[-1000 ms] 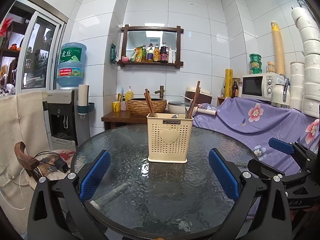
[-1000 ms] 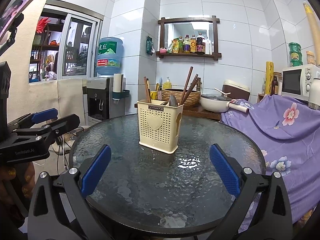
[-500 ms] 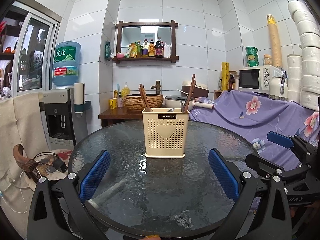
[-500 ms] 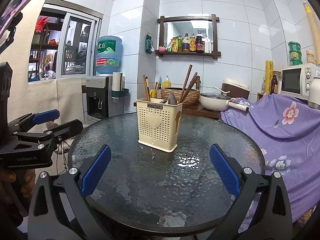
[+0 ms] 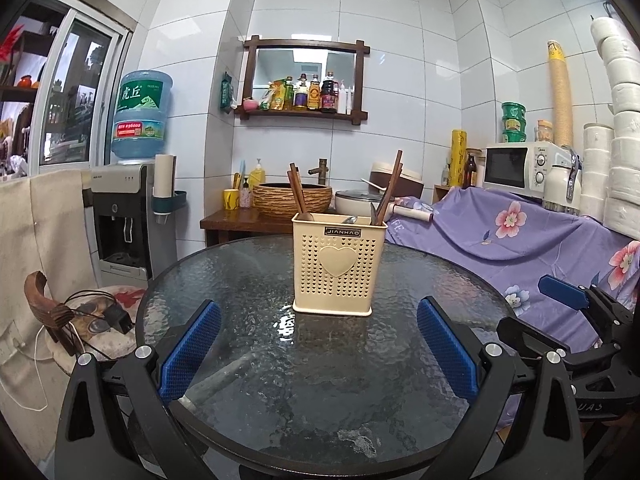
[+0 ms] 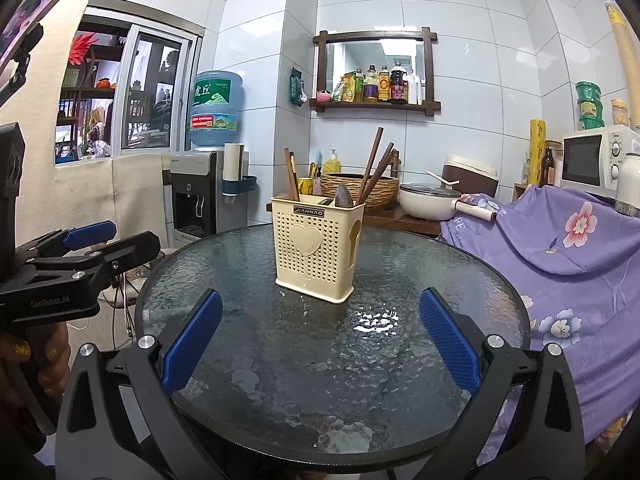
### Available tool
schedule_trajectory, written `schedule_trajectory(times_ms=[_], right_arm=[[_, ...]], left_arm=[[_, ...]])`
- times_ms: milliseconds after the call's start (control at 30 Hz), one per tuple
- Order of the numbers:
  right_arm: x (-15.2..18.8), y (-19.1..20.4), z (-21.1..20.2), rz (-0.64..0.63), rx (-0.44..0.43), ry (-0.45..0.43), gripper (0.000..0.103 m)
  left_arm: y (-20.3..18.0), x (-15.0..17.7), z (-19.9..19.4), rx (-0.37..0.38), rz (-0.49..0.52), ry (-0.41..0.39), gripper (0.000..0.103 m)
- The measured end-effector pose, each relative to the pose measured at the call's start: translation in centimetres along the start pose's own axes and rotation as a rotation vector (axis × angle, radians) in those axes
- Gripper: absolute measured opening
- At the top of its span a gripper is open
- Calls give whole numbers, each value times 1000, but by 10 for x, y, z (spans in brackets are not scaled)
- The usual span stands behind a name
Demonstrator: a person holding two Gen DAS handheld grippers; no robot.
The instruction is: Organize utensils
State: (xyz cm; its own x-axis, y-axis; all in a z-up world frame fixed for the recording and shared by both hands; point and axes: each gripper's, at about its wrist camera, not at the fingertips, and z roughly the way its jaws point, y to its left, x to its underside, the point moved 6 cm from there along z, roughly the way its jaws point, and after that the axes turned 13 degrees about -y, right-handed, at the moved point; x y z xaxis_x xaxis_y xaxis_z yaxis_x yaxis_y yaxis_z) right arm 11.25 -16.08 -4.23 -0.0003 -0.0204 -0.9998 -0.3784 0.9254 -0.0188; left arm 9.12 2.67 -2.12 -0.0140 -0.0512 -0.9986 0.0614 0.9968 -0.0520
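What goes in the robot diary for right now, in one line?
left tongs open, empty | right tongs open, empty | utensil holder upright on glass table, chopsticks inside

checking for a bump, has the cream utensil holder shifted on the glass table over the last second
No. In the right wrist view the utensil holder keeps its spot on the glass table, before the woven basket.

White tiled walls (image 5: 400, 40), sliding window (image 5: 72, 96), wooden shelf (image 5: 304, 112), water dispenser (image 5: 124, 216)
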Motion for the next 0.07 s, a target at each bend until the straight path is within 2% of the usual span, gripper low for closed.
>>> schedule_trajectory(times_ms=[67], right_arm=[[0, -1, 0, 1, -1, 1, 97]], left_arm=[[1, 0, 0, -4, 3, -1, 96]])
